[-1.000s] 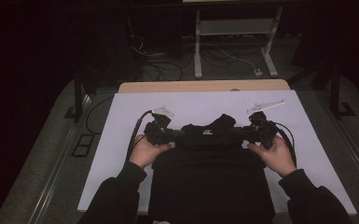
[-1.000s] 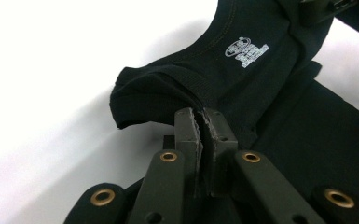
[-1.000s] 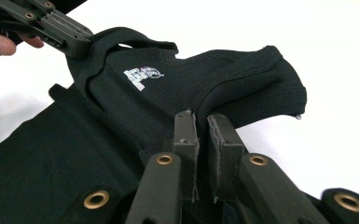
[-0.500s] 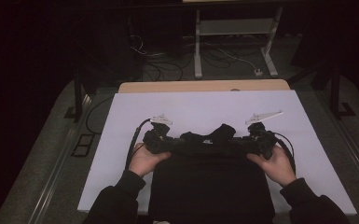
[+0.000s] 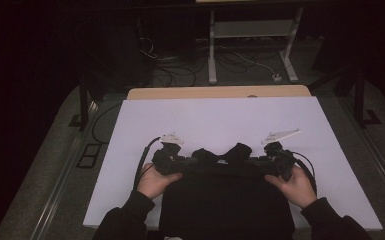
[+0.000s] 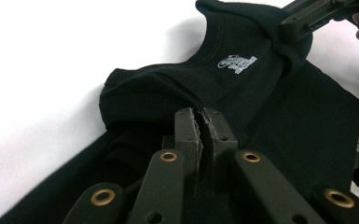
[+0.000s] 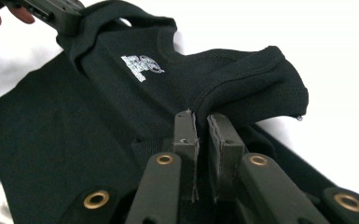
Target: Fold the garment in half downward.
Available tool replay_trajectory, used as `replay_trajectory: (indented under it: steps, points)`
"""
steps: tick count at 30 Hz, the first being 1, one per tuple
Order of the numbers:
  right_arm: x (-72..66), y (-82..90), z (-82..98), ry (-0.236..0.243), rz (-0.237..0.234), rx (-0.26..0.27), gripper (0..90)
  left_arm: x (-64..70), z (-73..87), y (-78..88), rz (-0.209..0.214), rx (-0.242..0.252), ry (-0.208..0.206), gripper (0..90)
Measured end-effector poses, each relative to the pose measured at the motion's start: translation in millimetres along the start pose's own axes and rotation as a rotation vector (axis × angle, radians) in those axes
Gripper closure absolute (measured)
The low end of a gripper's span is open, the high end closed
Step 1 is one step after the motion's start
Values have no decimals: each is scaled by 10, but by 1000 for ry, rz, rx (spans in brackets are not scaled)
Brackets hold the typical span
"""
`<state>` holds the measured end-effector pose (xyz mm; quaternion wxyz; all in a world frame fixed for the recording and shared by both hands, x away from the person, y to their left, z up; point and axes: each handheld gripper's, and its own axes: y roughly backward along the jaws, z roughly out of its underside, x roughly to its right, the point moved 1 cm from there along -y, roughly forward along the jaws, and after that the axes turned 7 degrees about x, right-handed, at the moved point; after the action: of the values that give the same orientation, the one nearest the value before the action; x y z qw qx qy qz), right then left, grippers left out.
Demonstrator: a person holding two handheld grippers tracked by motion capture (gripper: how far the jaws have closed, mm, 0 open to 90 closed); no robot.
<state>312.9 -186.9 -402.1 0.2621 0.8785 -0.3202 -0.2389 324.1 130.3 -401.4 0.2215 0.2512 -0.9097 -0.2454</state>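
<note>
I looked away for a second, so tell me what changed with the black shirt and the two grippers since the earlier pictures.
Both hands drew the black shirt back toward the person's edge of the white table cover. The left gripper and right gripper came with it, nearer and lower in the high view. Nothing was taken up or let go: each gripper stays shut on a shoulder of the shirt, which stays spread between them.

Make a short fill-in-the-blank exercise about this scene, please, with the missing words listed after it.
1. Both hand-held grippers are shut on a garment whose colour is ____.
2. The garment lies on a ____ sheet that covers the table.
3. The small printed logo near the neck is ____ in colour.
4. The left hand-held gripper and the right hand-held gripper each pinch one ____ of the garment.

Missing words: black; white; white; shoulder
</note>
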Motion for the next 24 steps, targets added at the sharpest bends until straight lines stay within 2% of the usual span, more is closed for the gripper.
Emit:
replay_trajectory:
  steps: [14,19,24]
  points:
    - [-142,8,199,5,-29,-38,813,168,172,77,19,-17,-23,838]
    - [-220,29,282,10,-41,-48,812,214,254,105,28,-24,-8,838]
    - [-274,53,348,12,-51,-59,811,283,328,119,38,-49,-11,838]
